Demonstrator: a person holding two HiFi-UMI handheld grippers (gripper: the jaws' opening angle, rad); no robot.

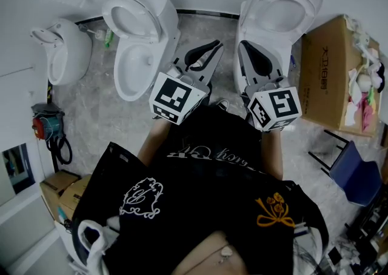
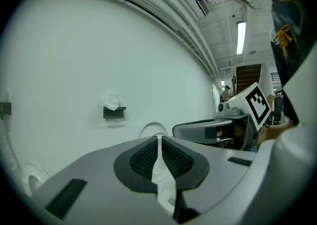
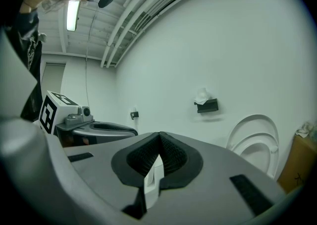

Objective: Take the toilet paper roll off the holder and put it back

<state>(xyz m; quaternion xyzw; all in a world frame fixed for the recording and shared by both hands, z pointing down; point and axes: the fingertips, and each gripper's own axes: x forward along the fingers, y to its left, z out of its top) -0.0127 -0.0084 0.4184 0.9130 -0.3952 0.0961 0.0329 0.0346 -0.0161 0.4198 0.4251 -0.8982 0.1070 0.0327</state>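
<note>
A small black holder (image 2: pixel 114 112) is fixed to the white wall, with white toilet paper (image 2: pixel 113 102) sticking out of its top. The right gripper view shows the same holder (image 3: pixel 207 105) and paper (image 3: pixel 201 95) up to the right of the jaws. Both grippers are held side by side in front of the person, well short of the wall. My left gripper (image 1: pixel 210 46) (image 2: pixel 158 138) is shut with nothing between its jaws. My right gripper (image 1: pixel 244 46) (image 3: pixel 159 134) is also shut and empty.
Two white toilets (image 1: pixel 139 43) (image 1: pixel 280 10) with raised lids stand against the wall ahead, and a urinal (image 1: pixel 63 49) hangs at the left. An open cardboard box (image 1: pixel 327 74) and a blue chair (image 1: pixel 354 174) are at the right; small boxes (image 1: pixel 60 192) lie at lower left.
</note>
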